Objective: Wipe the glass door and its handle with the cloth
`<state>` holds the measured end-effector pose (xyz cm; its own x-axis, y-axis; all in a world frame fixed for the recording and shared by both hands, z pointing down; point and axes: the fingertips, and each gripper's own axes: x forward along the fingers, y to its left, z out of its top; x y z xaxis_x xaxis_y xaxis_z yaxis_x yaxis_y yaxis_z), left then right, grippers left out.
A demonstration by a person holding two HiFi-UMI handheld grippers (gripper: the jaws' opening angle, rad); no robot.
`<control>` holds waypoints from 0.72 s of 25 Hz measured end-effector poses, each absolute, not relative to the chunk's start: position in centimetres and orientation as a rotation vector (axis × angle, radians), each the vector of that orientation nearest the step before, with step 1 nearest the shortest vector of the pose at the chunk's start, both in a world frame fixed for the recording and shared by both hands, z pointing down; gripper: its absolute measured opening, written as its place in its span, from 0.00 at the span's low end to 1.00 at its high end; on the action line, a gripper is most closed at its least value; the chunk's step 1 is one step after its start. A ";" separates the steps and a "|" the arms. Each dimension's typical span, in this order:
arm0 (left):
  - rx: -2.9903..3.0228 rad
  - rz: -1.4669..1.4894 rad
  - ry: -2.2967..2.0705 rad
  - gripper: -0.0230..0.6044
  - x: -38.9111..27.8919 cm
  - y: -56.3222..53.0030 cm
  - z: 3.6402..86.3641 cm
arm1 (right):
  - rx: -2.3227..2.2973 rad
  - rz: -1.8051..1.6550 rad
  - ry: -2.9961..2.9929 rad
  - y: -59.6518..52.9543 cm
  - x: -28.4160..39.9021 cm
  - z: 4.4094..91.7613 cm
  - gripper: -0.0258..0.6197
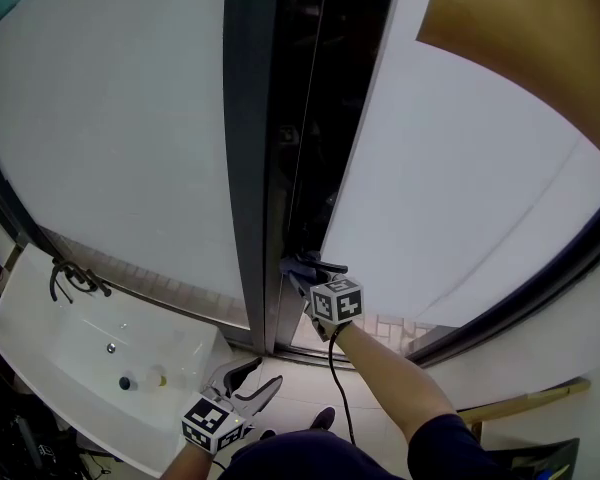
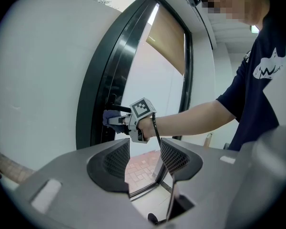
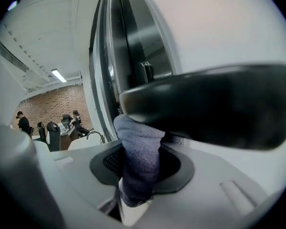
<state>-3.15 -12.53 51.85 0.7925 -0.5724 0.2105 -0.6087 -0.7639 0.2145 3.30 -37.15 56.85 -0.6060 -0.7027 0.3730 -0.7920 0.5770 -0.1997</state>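
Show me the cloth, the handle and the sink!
cloth (image 3: 139, 159), right gripper view, middle of the bunched fold.
handle (image 3: 214, 106), right gripper view, middle of the black bar.
sink (image 1: 50, 313), head view, bare white inside wall of the basin.

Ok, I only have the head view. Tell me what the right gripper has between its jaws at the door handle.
Observer: The right gripper is shut on the cloth, a grey-purple fold standing up between the jaws.
Operator: Now say where that cloth meets the handle.
Observer: Its top touches the lower edge of the dark handle.
Operator: Check the left gripper too.
Observer: The left gripper is open, with nothing between its jaws.
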 end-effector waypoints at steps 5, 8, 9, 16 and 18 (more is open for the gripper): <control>2.721 0.190 -0.906 0.35 -3.0 -12.8 51.7 | 1.226 0.500 -2.529 -36.7 3.7 57.5 0.25; 2.720 0.190 -0.892 0.35 -2.9 -12.6 51.7 | 1.235 0.503 -2.495 -36.2 4.2 58.2 0.25; 2.721 0.190 -0.889 0.35 -2.9 -12.6 51.8 | 1.241 0.511 -2.486 -36.0 4.4 58.5 0.25; 2.724 0.181 -0.894 0.35 -3.4 -12.6 51.6 | 1.294 0.565 -2.490 -34.6 6.1 58.5 0.24; 2.727 0.178 -0.900 0.35 -3.6 -12.7 51.6 | 1.320 0.613 -2.535 -34.9 6.3 57.6 0.24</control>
<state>-3.63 -12.69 51.56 0.8002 -0.5664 0.1970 -0.5988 -0.7731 0.2093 6.33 -34.86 57.63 -0.5730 -0.7285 0.3755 -0.8196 0.5101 -0.2610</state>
